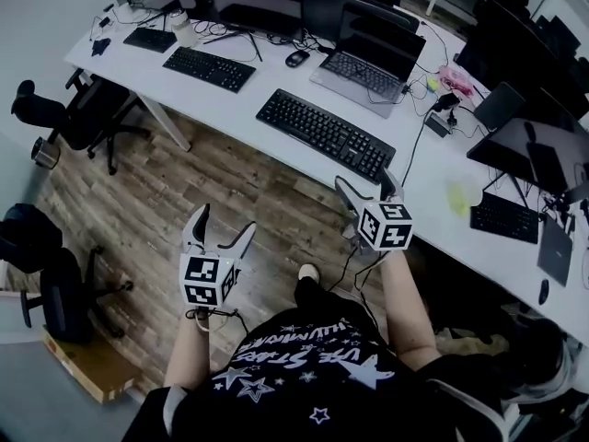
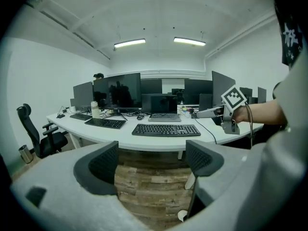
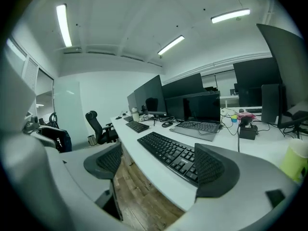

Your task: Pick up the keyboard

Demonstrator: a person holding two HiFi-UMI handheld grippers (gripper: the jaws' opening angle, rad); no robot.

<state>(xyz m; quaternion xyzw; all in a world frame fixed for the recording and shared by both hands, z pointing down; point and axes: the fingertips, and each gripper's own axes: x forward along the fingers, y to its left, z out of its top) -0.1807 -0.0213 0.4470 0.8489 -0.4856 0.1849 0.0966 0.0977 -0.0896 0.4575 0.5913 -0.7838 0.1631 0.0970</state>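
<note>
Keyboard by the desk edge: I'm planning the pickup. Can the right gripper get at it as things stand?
Probably yes. The right gripper is open, empty and close to the near end of the keyboard, with only bare desk between them and nothing lying on the keys.

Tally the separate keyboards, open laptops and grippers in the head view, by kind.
keyboards: 4
open laptops: 1
grippers: 2
Total: 7
</note>
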